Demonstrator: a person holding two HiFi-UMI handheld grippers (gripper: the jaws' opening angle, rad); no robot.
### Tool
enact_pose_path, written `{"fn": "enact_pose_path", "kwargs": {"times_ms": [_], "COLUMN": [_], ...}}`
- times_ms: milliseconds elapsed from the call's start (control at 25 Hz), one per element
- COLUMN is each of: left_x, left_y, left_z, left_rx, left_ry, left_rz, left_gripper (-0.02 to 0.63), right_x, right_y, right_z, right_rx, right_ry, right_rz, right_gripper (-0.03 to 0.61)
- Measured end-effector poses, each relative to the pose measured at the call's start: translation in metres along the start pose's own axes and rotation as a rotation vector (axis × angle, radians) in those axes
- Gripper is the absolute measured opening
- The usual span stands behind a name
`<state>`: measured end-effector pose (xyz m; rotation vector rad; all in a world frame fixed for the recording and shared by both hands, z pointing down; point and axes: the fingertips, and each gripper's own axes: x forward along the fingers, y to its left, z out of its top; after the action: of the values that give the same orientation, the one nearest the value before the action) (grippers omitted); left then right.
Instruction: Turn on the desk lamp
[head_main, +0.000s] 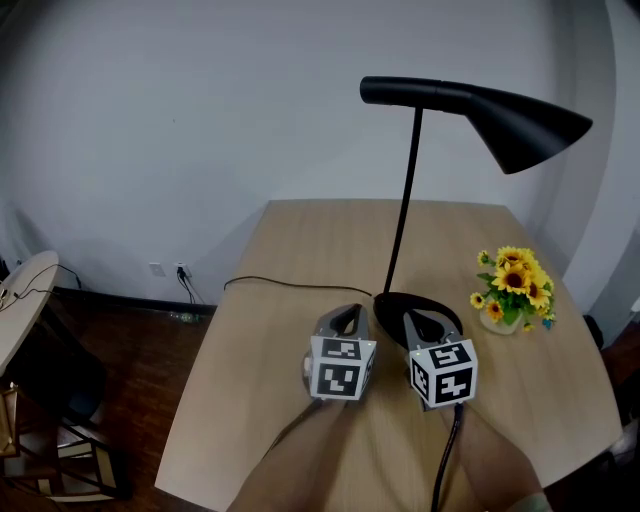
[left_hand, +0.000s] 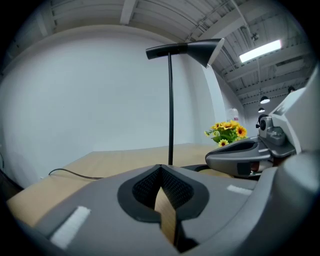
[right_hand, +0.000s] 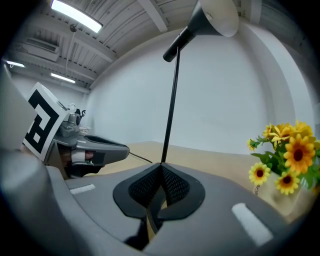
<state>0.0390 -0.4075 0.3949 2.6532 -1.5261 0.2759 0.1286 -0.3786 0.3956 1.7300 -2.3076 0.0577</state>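
A black desk lamp stands on the wooden table (head_main: 300, 240). Its round base (head_main: 400, 303) is near the middle, a thin pole (head_main: 404, 210) rises from it, and a cone shade (head_main: 520, 128) points right and down. No glow shows under the shade. My left gripper (head_main: 347, 318) is shut and empty, just left of the base. My right gripper (head_main: 422, 322) is also shut and empty, its tips over the base's near edge. The pole (left_hand: 170, 107) stands straight ahead of the left gripper (left_hand: 161, 170). It also rises straight ahead (right_hand: 170, 110) of the right gripper (right_hand: 161, 167).
A small pot of yellow flowers (head_main: 514, 284) sits to the right of the base. The lamp's black cable (head_main: 290, 284) runs left across the table to its edge. On the floor at the left are a chair and another table's corner (head_main: 25, 290).
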Motion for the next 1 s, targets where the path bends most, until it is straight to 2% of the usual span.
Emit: {"fn": "enact_pose_path", "kwargs": {"times_ms": [120, 440, 640, 760, 1000], "left_x": [0.006, 0.025, 0.029, 0.028, 0.030], "left_y": [0.004, 0.004, 0.006, 0.007, 0.007], "left_z": [-0.003, 0.003, -0.003, -0.004, -0.006], "left_rx": [-0.038, 0.001, -0.047, -0.074, -0.085], "left_ry": [-0.006, -0.002, 0.053, 0.055, 0.066], "left_rz": [-0.004, 0.003, -0.017, -0.032, -0.046], "left_gripper": [-0.006, -0.015, -0.017, -0.017, -0.017], "right_x": [0.008, 0.023, 0.034, 0.038, 0.056], "right_y": [-0.004, -0.010, -0.021, -0.023, -0.020], "right_z": [0.000, -0.004, -0.005, 0.003, -0.008], "right_rx": [-0.006, -0.019, 0.019, -0.001, -0.049], "right_ry": [0.010, 0.074, 0.136, 0.155, 0.294], "right_rz": [-0.012, -0.014, 0.016, 0.024, 0.074], "right_gripper": [-0.002, -0.002, -0.002, -0.002, -0.002]}}
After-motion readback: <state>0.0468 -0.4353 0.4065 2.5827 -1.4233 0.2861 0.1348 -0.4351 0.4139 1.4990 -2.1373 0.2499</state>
